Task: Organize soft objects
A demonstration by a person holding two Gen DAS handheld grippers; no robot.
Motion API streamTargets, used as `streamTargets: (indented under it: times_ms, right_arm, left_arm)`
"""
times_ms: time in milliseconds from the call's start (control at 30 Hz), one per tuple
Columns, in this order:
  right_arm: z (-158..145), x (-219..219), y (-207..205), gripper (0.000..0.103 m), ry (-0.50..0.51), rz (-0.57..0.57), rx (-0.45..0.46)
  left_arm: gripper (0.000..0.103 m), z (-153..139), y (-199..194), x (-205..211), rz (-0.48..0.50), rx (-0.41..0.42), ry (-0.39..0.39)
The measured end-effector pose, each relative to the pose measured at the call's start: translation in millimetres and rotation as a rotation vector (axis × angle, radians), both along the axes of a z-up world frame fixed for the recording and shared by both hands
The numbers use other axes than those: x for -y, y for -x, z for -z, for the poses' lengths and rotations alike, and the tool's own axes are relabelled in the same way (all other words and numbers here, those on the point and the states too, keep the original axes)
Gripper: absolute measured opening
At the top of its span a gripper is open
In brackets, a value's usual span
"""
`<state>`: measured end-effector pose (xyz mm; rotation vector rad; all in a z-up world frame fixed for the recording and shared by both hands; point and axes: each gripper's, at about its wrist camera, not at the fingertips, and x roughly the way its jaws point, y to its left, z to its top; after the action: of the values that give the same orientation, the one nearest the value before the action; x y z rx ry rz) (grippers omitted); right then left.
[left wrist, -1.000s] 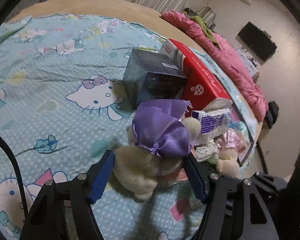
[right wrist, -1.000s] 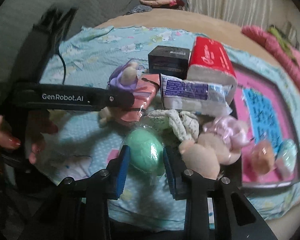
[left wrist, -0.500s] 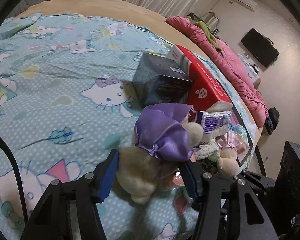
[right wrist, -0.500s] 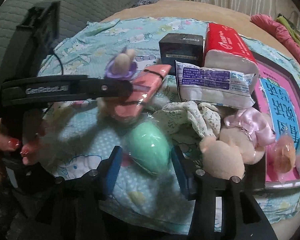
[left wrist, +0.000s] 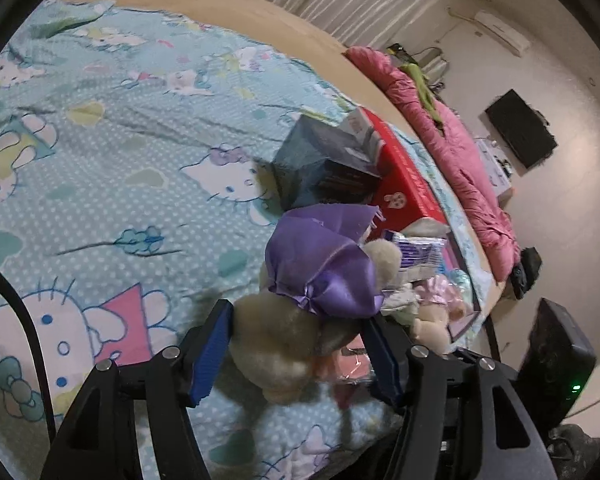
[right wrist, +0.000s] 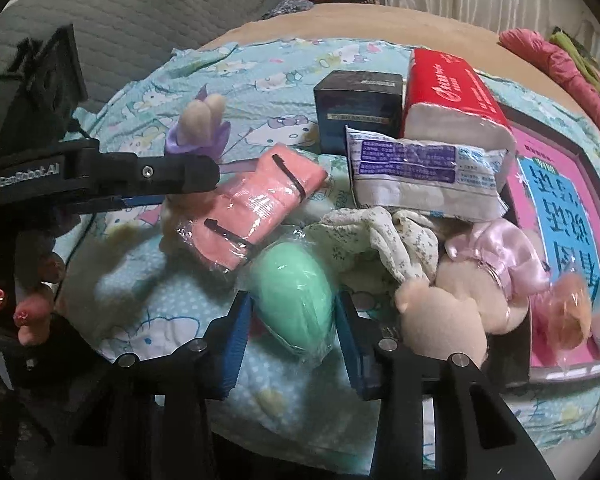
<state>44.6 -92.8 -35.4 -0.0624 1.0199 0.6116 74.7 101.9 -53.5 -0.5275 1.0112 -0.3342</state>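
My left gripper (left wrist: 296,344) is shut on a cream plush rabbit (left wrist: 284,340) with a purple satin bow (left wrist: 324,264) and holds it above the bed; the same rabbit (right wrist: 202,124) shows behind the left gripper's arm in the right wrist view. My right gripper (right wrist: 292,320) stands open around a mint green soft egg in plastic wrap (right wrist: 296,292); its blue pads sit beside the egg with small gaps. A pink wrapped cloth pack (right wrist: 252,200), a floral white cloth (right wrist: 380,240) and a plush with a pink bow (right wrist: 460,292) lie by the egg.
A dark box (right wrist: 358,104), a red tissue pack (right wrist: 452,96) and a white tissue pack (right wrist: 424,172) stand behind the pile. A pink tray (right wrist: 560,208) lies at the right on the Hello Kitty sheet (left wrist: 100,168). A pink quilt (left wrist: 452,148) lies beyond.
My left gripper closed on the rabbit and lifted it off the sheet. My right gripper opened wider around the green egg and came closer to the pile.
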Motion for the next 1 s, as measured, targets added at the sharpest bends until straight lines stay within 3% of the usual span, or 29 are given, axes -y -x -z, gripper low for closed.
streamTargets:
  times_ms: [233, 467, 1000]
  right_arm:
    - [-6.0, 9.4, 2.9, 0.043, -0.047, 0.022, -0.017]
    - [-17.7, 19.1, 8.7, 0.043, -0.097, 0.036, 0.002]
    - [-67.4, 66.6, 15.0, 0.043, -0.24, 0.162, 0.13]
  left_arm:
    - [0.066, 4.5, 1.8, -7.3, -0.038, -0.024, -0.003]
    - [0.063, -9.3, 9.0, -3.9, -0.045, 0.017, -0.05]
    - [0.063, -74.8, 29.2, 38.5, -0.026, 0.121, -0.165]
